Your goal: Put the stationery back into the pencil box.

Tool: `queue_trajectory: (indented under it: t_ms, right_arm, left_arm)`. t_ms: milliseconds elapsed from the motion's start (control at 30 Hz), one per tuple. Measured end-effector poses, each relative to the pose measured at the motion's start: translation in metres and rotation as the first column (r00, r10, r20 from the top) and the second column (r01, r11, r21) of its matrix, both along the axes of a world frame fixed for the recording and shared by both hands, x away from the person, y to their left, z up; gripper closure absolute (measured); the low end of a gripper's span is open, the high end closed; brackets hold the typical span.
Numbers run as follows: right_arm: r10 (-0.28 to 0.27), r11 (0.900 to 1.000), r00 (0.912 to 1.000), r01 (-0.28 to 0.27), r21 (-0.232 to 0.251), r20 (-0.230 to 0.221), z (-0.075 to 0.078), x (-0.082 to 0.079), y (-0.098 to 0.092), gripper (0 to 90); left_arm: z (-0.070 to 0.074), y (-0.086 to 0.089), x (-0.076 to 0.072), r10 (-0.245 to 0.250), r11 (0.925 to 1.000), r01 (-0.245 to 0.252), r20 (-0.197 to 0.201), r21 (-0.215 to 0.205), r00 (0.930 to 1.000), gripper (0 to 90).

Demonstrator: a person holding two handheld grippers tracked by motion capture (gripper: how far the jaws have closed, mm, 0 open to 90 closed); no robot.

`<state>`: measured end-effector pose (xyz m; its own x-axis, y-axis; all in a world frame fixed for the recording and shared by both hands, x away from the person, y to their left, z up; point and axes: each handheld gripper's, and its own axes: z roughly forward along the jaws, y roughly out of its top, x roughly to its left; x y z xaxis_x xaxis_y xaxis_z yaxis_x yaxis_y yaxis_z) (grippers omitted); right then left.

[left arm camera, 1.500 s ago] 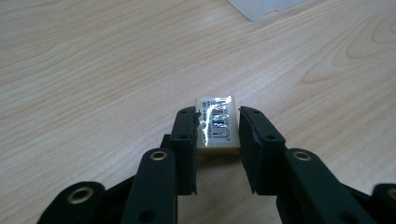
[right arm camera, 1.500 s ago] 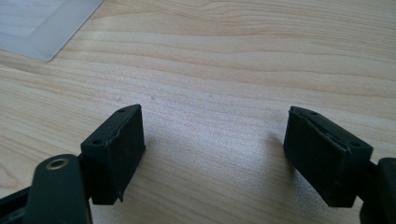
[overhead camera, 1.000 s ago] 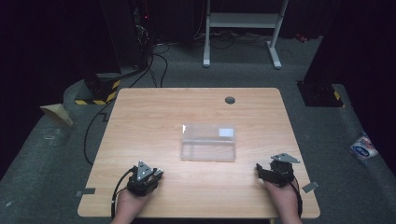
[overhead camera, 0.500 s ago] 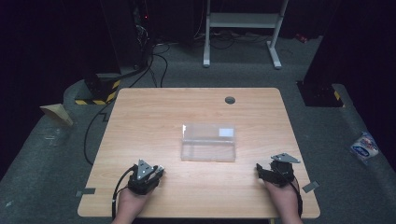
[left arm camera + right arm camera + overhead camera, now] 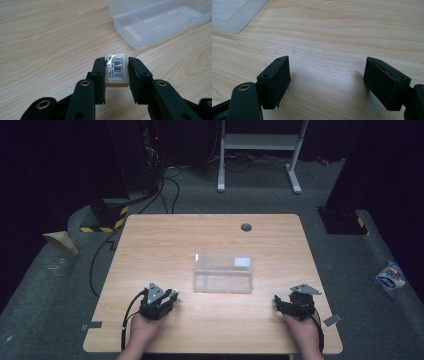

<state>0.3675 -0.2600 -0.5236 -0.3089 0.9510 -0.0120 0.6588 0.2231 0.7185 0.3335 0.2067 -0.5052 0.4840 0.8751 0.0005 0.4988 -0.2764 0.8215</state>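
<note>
So, left gripper (image 5: 116,71): jaws clamped on a small white block (image 5: 117,71) w/ a barcode sticker under clear wrap, looks like an eraser. Pads sit on its two long sides, block square between them, label facing up, far end poking just past the jaw tips. It's held just over the table (image 5: 45,37), near the front-left edge; in the high view the left gripper (image 5: 159,301) sits at the person's left hand.

Right gripper (image 5: 325,82): jaws wide apart, nothing between, bare wood below. In the high view the right gripper (image 5: 295,304) is near the front-right edge, resting or hovering low, can't tell which.

Clear plastic box (image 5: 223,273) sits mid-table, between the two grippers but farther out, lid open and lying flat behind it; empty compartments visible in the left gripper view (image 5: 160,21).

Handling, my read: block is light, prob. rubbery and slightly soft, so it grips well, but the wrap is slick and could slip if the squeeze eases. Not fragile. Current side-on hold at mid-length looks right. Box is thin, light plastic, stiff-ish, slides easily on wood; likely needs steadying at a wall or rim if nudged. Probable job: drop the block into a compartment; not done yet.
</note>
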Motion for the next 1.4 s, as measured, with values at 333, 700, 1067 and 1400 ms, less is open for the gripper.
queue_trajectory:
  t_ms: [333,700,1067,1400]
  right_arm:
    - [-0.001,1.0,1.0,0.001,-0.003,0.001,0.0,0.0,0.0,21.4]
    - [0.001,1.0,1.0,-0.001,-0.003,0.003,0.0,0.0,0.0,21.5]
    - [0.002,1.0,1.0,-0.001,-0.003,0.003,0.0,0.0,0.0,21.5]
    - [0.001,1.0,1.0,-0.001,-0.003,0.003,0.0,0.0,0.0,21.5]
  left_arm:
    - [0.012,-0.004,0.001,0.0,0.9994,0.001,0.032,-0.033,0.9995,67.9]
    - [0.025,-0.021,0.012,-0.024,0.9989,0.026,0.044,-0.04,0.9987,67.9]
    - [0.027,-0.039,0.029,-0.032,0.998,0.033,0.017,-0.054,0.9994,67.8]
    - [0.029,-0.049,0.041,-0.033,0.9968,0.033,-0.005,-0.072,0.9994,67.8]
